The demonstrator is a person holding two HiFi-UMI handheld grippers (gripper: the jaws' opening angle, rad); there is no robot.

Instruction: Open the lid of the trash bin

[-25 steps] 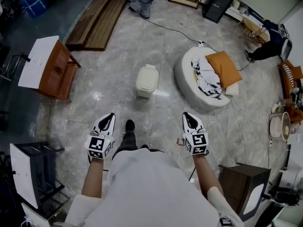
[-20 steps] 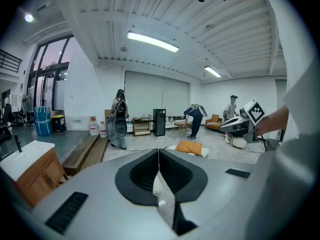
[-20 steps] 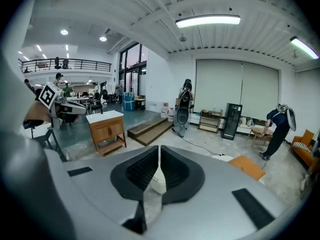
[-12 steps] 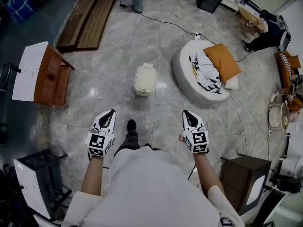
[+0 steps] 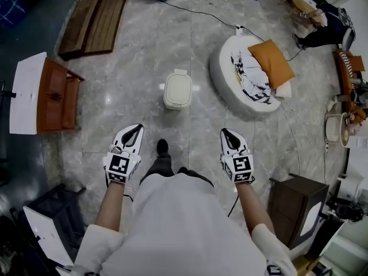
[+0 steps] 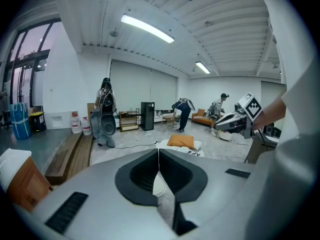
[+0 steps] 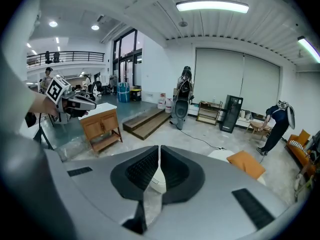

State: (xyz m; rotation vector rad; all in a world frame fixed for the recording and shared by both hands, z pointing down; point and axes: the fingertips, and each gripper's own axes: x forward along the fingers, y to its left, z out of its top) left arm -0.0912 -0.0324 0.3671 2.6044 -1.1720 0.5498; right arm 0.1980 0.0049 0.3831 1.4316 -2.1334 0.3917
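Both grippers closed and empty, well short of the target. The left gripper (image 5: pixel 136 127) and right gripper (image 5: pixel 226 133) are held side by side at the near edge of the scene, each with its jaws pressed together and nothing between them. The trash bin (image 5: pixel 177 89), cream-coloured with its lid down, stands alone on the floor (image 5: pixel 132 68) farther out, roughly midway between the two grippers. Likely failures from here: jaws kept closed could slide off the smooth lid instead of catching its edge; the bin looks light and unanchored, so a push or an off-centre lift may skate it across the polished stone or tip it over; which edge carries the hinge cannot be told, and prying there would only shove the bin away. A black cable (image 5: pixel 201 13) runs across the far floor, clear of the direct path. The floor is glossy grey marble tile showing glare. A wooden cabinet (image 5: pixel 54 94) stands at the left, wooden planks (image 5: pixel 95 16) lie at the far left, and a round white floor bed (image 5: pixel 230 79) with an orange cushion (image 5: pixel 273 62) sits right of the bin.
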